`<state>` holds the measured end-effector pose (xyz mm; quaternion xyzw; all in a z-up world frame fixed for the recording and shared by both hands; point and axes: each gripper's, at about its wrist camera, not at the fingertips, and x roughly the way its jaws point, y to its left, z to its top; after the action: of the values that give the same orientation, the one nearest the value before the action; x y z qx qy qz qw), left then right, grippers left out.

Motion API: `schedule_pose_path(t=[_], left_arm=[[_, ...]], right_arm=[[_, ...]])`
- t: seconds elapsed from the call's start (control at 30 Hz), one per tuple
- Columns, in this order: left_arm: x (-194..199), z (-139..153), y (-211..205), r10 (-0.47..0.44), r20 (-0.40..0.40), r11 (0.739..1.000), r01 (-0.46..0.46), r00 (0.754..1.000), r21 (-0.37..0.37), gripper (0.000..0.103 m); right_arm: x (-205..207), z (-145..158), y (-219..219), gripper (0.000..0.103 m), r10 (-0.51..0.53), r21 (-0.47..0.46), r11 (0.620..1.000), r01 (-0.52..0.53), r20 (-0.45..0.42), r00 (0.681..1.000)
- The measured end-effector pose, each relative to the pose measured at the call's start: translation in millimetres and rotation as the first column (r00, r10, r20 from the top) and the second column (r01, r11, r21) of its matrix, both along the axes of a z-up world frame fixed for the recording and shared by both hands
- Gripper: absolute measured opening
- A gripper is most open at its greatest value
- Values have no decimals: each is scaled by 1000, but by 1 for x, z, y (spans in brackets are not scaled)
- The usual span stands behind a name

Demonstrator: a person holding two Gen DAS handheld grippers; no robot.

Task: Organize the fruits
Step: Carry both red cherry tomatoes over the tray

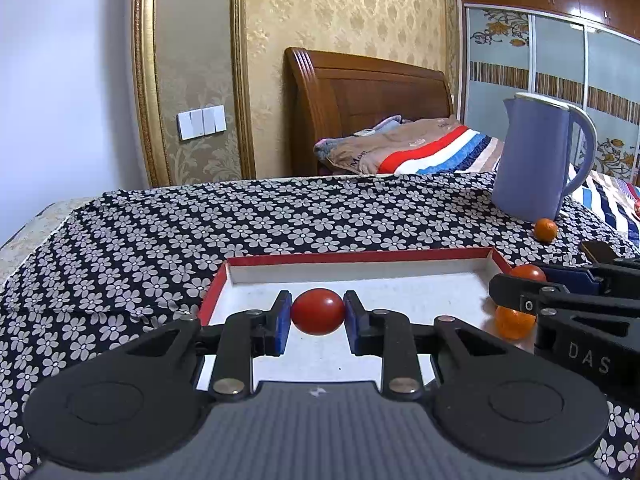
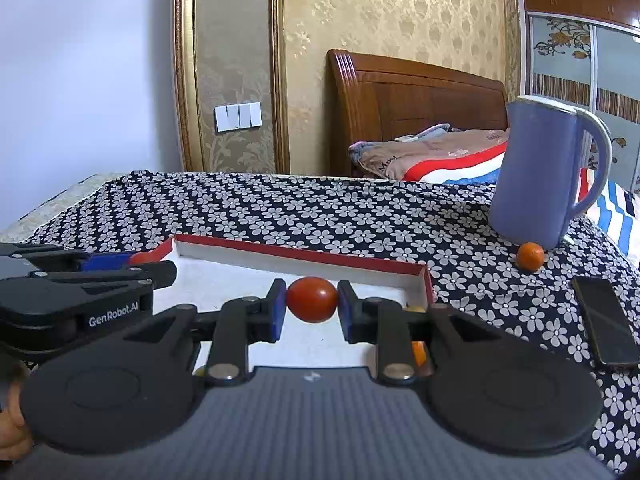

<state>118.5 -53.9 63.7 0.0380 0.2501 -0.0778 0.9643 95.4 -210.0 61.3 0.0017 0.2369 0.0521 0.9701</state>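
My left gripper (image 1: pixel 318 312) is shut on a red cherry tomato (image 1: pixel 318 312) and holds it over the red-rimmed white tray (image 1: pixel 360 258). My right gripper (image 2: pixel 312 300) is shut on another red cherry tomato (image 2: pixel 312 300) over the same tray (image 2: pixel 304 254). In the left wrist view the right gripper (image 1: pixel 532 276) enters from the right with its tomato (image 1: pixel 528 272), above a small orange fruit (image 1: pixel 514 322) in the tray. In the right wrist view the left gripper (image 2: pixel 132 260) shows at the left with its tomato (image 2: pixel 142 257). Another small orange fruit (image 1: pixel 546 230) (image 2: pixel 530 256) lies on the cloth by the kettle.
A blue kettle (image 1: pixel 536 160) (image 2: pixel 548 172) stands at the back right of the flowered tablecloth (image 1: pixel 200 232) (image 2: pixel 320 212). A black phone (image 2: pixel 606 322) lies on the cloth right of the tray. A bed with a wooden headboard (image 1: pixel 360 100) is behind the table.
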Motion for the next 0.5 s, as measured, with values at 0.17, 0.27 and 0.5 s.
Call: schedule_pose_path(t=[0.17, 0.27, 0.5], left_arm=[[8, -4, -2, -11, -22, 1000, 11, 1000, 0, 27], [16, -6, -2, -7, -37, 1000, 8, 999, 7, 27], [34, -13, -3, 23, -60, 999, -22, 998, 30, 27]], right_arm=[[7, -1, -1, 26, -3, -5, 1000, 3, -8, 1000], [12, -2, -1, 26, -5, -15, 1000, 4, -15, 1000], [27, -6, -7, 26, -7, 6, 1000, 7, -43, 999]])
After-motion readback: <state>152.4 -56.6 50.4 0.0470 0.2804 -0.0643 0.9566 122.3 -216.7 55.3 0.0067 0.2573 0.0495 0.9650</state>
